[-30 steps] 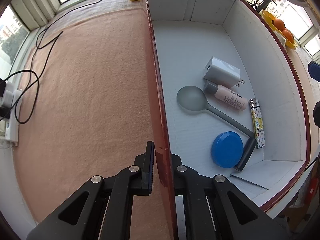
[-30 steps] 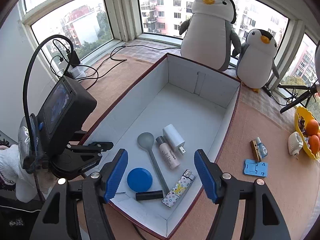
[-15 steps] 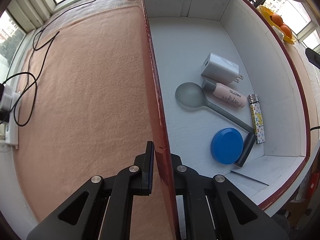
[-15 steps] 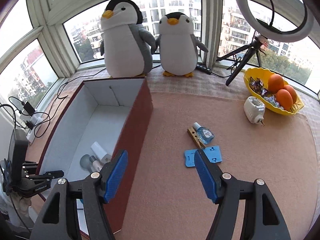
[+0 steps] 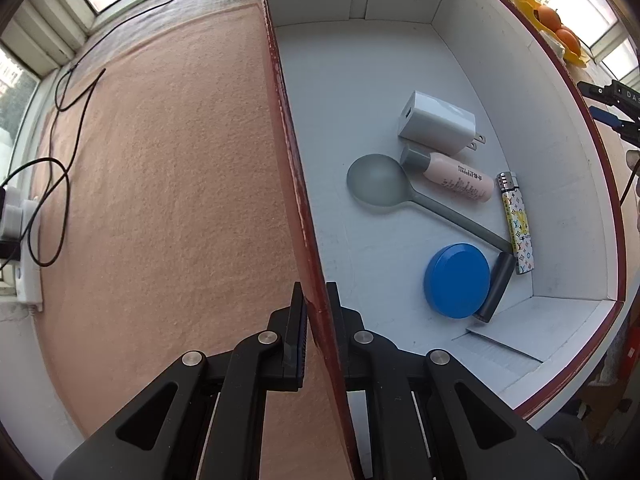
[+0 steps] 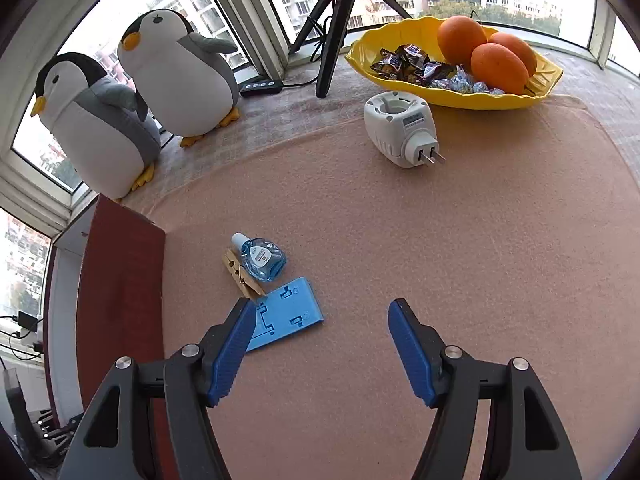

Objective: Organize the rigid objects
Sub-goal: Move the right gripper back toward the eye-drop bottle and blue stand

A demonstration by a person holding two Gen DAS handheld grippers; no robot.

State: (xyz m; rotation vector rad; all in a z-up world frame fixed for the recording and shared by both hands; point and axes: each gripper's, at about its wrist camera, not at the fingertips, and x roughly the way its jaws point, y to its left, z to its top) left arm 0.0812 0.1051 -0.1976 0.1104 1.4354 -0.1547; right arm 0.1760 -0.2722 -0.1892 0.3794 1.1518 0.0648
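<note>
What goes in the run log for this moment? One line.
left gripper: shut on box wall | right gripper: open, empty, above blue plate

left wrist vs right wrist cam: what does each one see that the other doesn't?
Left wrist only: the box interior, holding a white charger, grey spoon, pink bottle, patterned lighter, blue round lid and a dark cylinder; the left gripper is clamped on the box wall.

Right wrist only: the open right gripper, a blue card, clothespin, blue liquid bottle, white plug-in device, two penguins.

Both: the box's red wall, the pink mat, the yellow fruit tray.
</note>
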